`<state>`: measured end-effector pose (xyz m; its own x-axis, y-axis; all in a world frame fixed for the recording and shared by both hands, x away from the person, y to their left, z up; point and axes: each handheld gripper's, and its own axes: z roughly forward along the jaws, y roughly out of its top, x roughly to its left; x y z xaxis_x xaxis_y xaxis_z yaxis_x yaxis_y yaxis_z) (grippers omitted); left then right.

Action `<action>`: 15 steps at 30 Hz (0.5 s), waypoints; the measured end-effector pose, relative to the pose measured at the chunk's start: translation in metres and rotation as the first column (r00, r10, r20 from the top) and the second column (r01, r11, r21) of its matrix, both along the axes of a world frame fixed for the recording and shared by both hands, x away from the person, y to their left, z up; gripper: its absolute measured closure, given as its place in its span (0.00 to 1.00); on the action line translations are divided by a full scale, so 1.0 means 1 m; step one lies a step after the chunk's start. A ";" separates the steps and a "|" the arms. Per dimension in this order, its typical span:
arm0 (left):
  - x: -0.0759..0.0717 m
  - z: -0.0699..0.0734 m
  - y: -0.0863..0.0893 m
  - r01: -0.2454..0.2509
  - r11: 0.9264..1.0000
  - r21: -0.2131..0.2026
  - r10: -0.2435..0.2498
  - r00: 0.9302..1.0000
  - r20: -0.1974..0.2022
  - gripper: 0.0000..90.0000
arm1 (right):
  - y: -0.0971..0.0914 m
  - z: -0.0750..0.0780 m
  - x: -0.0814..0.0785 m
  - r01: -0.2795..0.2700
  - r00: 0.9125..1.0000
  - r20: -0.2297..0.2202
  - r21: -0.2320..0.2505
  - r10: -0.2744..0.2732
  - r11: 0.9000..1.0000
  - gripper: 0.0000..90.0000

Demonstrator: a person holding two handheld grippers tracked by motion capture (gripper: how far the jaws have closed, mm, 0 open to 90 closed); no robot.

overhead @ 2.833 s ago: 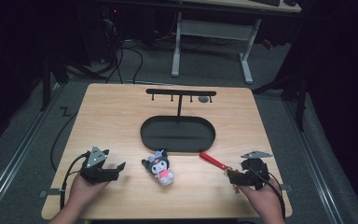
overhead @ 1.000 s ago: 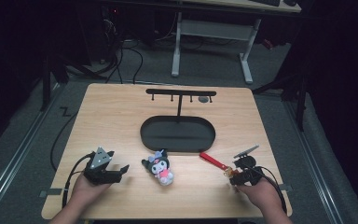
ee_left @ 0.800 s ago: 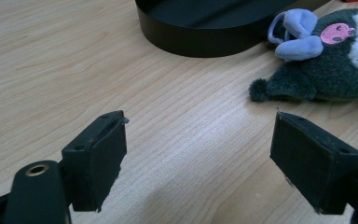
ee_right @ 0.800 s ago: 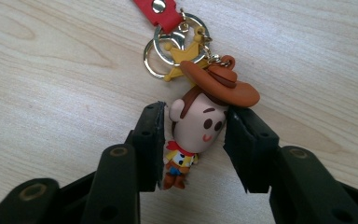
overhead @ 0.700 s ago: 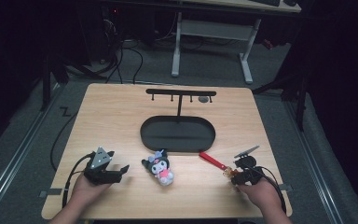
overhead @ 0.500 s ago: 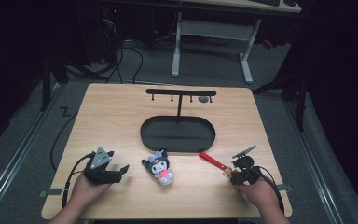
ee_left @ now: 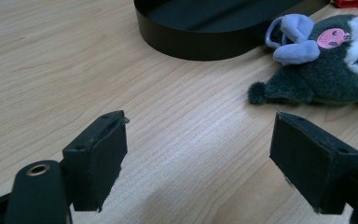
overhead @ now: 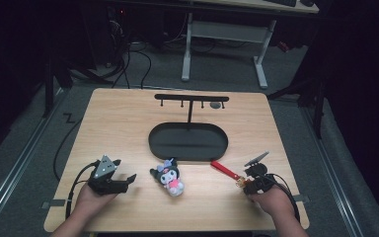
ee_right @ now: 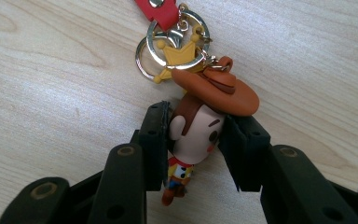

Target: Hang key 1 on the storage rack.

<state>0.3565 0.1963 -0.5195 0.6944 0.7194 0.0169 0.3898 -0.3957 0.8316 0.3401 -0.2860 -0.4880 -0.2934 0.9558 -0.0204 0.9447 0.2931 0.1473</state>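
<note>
A cowboy figure keychain (ee_right: 196, 133) with a brown hat, metal rings (ee_right: 172, 42) and a red strap (overhead: 224, 169) lies on the wooden table at the front right. My right gripper (ee_right: 196, 144) is shut on the figure's head, both pads pressing its sides; the jaws have just been closing on it. In the high view the right gripper (overhead: 242, 183) sits at the strap's near end. My left gripper (overhead: 128, 180) rests at the front left, open and with nothing between its pads (ee_left: 100, 158). A dark plush toy (overhead: 169, 177) with a pink skull lies between the hands.
A black oval tray (overhead: 153, 148) sits mid-table, with a black hook stand (overhead: 191, 98) rising behind it. The plush toy (ee_left: 326, 74) lies just in front of the tray (ee_left: 205, 42). Cables trail from both grippers toward the near edge.
My right gripper tipped and shifted slightly left onto the keychain's figure end. The left gripper, plush and tray stayed where they were.
</note>
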 end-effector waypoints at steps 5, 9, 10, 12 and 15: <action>-0.003 0.002 -0.001 0.007 1.000 0.000 -0.007 1.000 0.004 0.21 | 0.000 0.001 0.000 -0.002 1.000 -0.003 -0.005 0.002 1.000 0.70; -0.004 0.002 -0.001 0.010 1.000 0.007 -0.010 1.000 0.002 0.22 | 0.000 0.000 0.001 0.011 1.000 -0.003 -0.003 -0.011 1.000 0.70; -0.004 0.002 -0.001 0.010 1.000 0.007 -0.010 1.000 0.002 0.22 | 0.000 0.000 0.000 0.010 1.000 -0.001 0.003 -0.010 1.000 0.70; -0.004 0.001 -0.001 0.010 1.000 0.016 -0.010 1.000 0.000 0.22 | 0.000 0.000 0.000 0.008 1.000 0.001 -0.003 -0.008 1.000 0.70; -0.005 0.001 -0.001 0.011 1.000 0.015 -0.011 1.000 -0.005 0.22 | -0.001 0.000 0.000 0.001 1.000 0.000 0.003 -0.001 1.000 0.70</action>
